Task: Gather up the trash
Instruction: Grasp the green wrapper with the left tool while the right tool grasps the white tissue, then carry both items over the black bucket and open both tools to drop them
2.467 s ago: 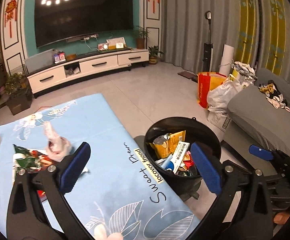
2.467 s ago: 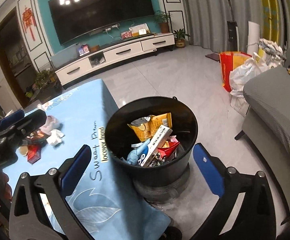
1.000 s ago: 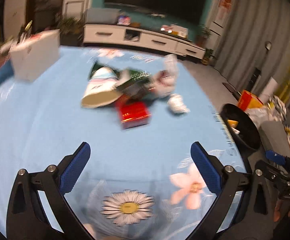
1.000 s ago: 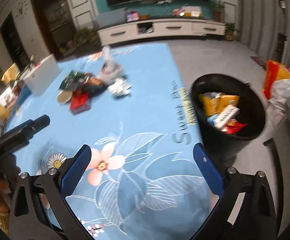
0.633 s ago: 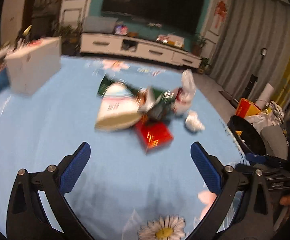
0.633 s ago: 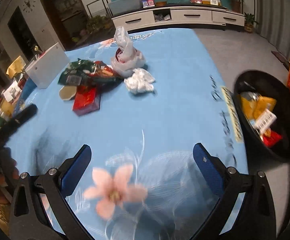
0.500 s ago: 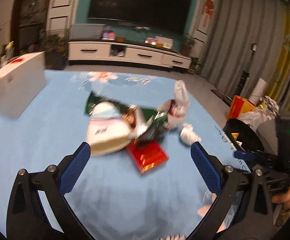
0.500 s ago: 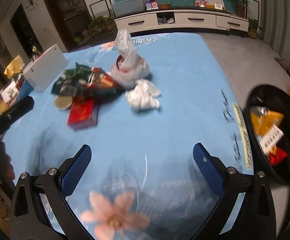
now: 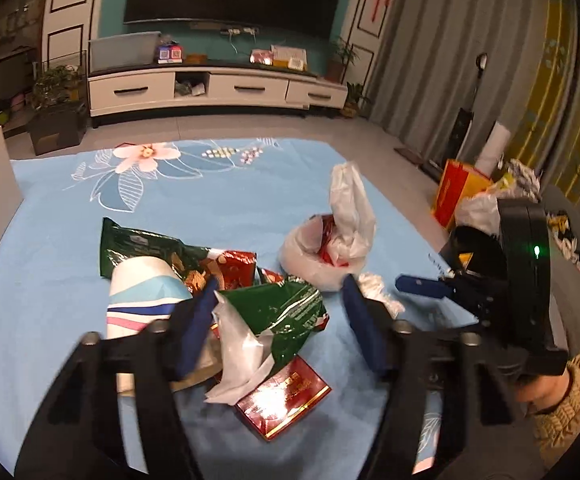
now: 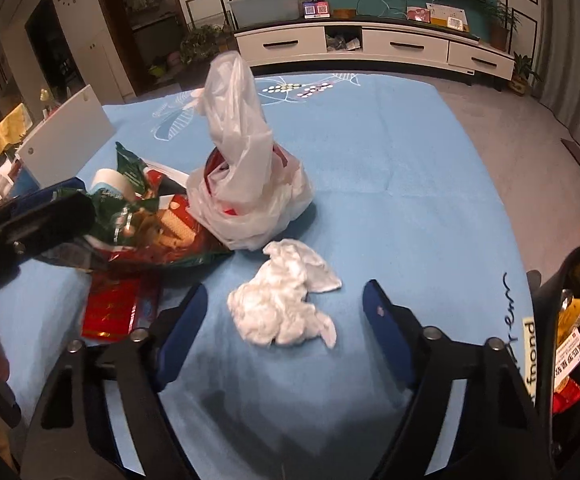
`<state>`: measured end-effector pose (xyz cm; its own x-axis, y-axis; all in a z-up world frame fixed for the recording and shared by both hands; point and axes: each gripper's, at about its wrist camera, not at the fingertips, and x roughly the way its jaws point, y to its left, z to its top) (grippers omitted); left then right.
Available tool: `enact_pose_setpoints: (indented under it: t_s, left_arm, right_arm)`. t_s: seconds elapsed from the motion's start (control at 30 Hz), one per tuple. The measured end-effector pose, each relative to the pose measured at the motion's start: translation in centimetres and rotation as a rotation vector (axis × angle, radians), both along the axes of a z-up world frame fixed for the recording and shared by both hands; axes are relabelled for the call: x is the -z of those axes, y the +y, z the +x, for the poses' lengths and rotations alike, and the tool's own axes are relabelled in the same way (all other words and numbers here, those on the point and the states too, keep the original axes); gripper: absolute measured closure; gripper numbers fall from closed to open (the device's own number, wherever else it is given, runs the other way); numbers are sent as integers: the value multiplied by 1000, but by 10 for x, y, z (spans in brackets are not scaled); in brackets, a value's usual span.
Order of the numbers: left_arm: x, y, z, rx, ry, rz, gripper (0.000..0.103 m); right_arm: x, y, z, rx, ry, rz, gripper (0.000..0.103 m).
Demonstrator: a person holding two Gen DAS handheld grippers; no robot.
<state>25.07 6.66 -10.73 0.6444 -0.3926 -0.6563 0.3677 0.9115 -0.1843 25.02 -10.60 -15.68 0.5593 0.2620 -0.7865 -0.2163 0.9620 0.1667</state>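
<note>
On the bench (image 10: 390, 152) I count one white bag (image 10: 246, 168), knotted at the top, and one wad of tissue (image 10: 286, 300) — just those two on the right. Heaped together to the left: one paper cup (image 9: 142, 292), two green wrappers (image 9: 286, 312) (image 9: 138, 246), one red box (image 9: 286, 398) and one red foil packet (image 9: 236, 266). One black bin (image 10: 570, 320) stands at the bench's edge — several packets inside, too jumbled to count.
</note>
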Motion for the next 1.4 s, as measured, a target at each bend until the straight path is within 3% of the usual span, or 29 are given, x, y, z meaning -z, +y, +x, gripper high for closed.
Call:
enact_pose_setpoints:
  t_s: [0.17, 0.23, 0.33, 0.47, 0.93, 1.23, 1.4]
  left_arm:
    - [5, -2, -4, 27, 25, -10, 66]
    - [4, -5, -9, 45, 21, 4, 69]
    - [6, -7, -13, 61, 37, -15, 74]
    - [4, -5, -24, 67, 48, -48, 82]
    - [-28, -5, -87, 84, -10, -146, 83]
    - [-35, -64, -108, 191, 2, -165, 83]
    - [-40, -120, -109, 274, 6, -167, 83]
  right_arm:
    - [5, 2, 1, -1, 7, -5, 53]
    - [7, 2, 1, -2, 15, -8, 70]
    - [7, 1, -3, -9, 19, -3, 78]
    - [4, 1, -11, -15, 20, 21, 81]
    - [-30, -33, -94, -7, -24, 149, 81]
    - [-44, -126, -151, 190, -56, 155, 81]
    - [-43, -181, -173, 325, -73, 163, 81]
